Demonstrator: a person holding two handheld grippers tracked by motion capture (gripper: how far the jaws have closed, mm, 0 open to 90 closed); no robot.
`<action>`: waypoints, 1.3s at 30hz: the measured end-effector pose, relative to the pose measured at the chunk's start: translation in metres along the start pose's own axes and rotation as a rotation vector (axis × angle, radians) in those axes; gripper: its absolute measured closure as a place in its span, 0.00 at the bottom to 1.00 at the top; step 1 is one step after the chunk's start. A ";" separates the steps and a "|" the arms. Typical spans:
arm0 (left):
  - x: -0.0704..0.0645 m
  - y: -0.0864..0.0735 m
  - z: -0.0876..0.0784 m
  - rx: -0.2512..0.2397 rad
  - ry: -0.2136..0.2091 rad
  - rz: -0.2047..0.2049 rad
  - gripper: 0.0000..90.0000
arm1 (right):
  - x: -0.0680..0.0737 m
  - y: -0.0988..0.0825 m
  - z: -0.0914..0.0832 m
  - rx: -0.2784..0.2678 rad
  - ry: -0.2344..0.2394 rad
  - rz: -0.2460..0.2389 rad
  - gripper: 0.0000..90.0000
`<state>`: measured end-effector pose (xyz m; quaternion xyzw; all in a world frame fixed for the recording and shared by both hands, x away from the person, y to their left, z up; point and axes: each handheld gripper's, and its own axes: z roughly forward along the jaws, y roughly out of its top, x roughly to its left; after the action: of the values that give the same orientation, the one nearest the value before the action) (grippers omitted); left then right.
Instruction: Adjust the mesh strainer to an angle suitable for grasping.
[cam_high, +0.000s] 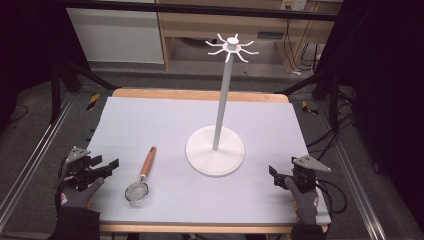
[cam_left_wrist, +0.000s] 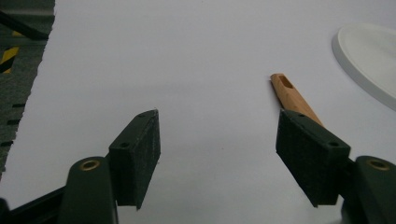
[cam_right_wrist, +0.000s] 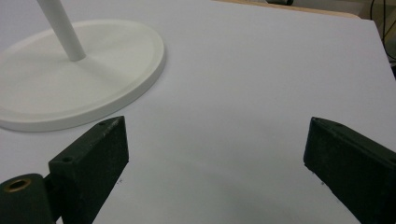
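The strainer (cam_high: 141, 179) lies on the worktop (cam_high: 165, 120) just right of your left gripper (cam_high: 107, 167); its wooden handle (cam_left_wrist: 290, 95) points past the right finger (cam_left_wrist: 309, 156). Both grippers rest low at the near edge, fingers spread and empty. The stand (cam_high: 216, 150) sits left of your right gripper (cam_high: 274, 176).

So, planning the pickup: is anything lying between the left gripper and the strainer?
Nothing visible. Only bare mat lies between the open left gripper and the strainer; the stand sits off to the strainer's right.
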<state>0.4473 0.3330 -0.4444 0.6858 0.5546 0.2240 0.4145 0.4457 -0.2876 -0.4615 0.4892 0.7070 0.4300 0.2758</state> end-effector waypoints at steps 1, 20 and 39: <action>-0.001 0.001 -0.001 0.004 -0.004 -0.001 0.34 | 0.000 0.000 0.000 -0.004 0.003 0.000 0.08; -0.024 0.013 -0.009 0.030 -0.063 0.031 0.45 | 0.003 0.003 -0.003 0.011 0.023 -0.011 0.09; -0.052 0.046 -0.006 0.044 -0.103 0.105 0.45 | 0.006 0.004 -0.002 0.030 0.023 -0.025 0.09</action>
<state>0.4546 0.2836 -0.3959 0.7336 0.5006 0.1975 0.4151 0.4431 -0.2822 -0.4570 0.4791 0.7226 0.4216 0.2657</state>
